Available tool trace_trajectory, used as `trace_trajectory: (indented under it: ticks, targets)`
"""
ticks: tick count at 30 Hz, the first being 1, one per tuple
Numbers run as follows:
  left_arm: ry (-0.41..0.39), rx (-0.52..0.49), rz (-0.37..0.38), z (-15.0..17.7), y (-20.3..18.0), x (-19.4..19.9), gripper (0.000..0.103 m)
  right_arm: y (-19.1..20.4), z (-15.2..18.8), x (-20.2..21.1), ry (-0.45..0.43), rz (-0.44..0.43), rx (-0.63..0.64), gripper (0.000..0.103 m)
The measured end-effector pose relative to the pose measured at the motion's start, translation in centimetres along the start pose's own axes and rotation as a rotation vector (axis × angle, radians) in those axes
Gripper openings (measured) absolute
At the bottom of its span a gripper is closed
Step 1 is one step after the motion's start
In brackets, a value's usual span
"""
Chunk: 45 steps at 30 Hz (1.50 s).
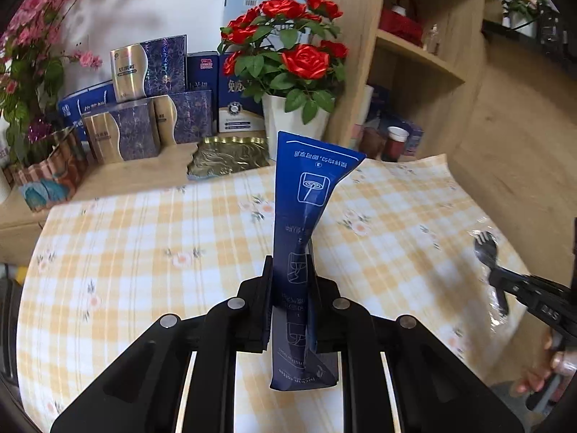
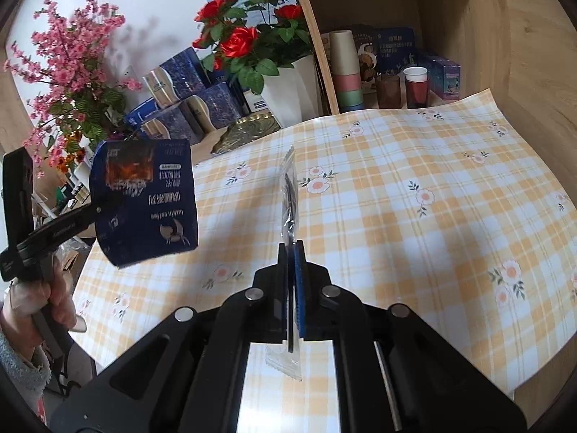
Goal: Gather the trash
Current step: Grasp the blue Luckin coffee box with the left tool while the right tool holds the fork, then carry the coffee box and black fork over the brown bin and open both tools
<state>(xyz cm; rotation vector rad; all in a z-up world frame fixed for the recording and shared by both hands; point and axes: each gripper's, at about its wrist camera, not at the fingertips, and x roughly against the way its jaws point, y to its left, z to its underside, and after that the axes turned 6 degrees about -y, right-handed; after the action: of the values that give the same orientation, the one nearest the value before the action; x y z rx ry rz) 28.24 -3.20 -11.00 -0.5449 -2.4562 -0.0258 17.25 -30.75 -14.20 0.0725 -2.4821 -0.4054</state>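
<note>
My left gripper (image 1: 290,270) is shut on a blue coffee packet (image 1: 306,195), held upright above the checked tablecloth (image 1: 144,252). The same packet shows at the left of the right wrist view (image 2: 144,202), pinched by the left gripper (image 2: 97,213). My right gripper (image 2: 291,252) is shut on a clear wrapper with a black plastic spork inside (image 2: 289,195), held edge-on above the cloth. In the left wrist view the right gripper (image 1: 499,281) holds that wrapped spork (image 1: 487,249) at the right edge.
A white pot of red roses (image 1: 288,115), blue and gold gift boxes (image 1: 144,108), a gold tray (image 1: 230,155) and pink flowers (image 1: 25,72) stand at the back. A wooden shelf (image 2: 396,83) with cups stands at the back right.
</note>
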Motion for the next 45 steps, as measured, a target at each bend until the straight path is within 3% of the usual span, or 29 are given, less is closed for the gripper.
trace_trajectory:
  ticks: [15,25,35,45]
  targets:
    - [0.029,0.012,0.152,7.3,-4.4,11.8,0.015,2.1,5.4,7.6,-0.024,-0.048,0.054,0.007]
    - [0.108,0.02,0.234,13.6,-6.7,16.2,0.015,3.1,8.4,10.9,-0.046,-0.079,0.082,0.007]
    - [0.273,-0.068,0.248,22.0,-8.5,15.4,0.015,3.0,11.8,10.6,-0.007,-0.078,0.08,0.007]
    - [0.446,-0.217,0.201,28.2,-11.0,10.3,0.015,1.9,13.9,9.9,0.033,-0.066,0.047,0.007]
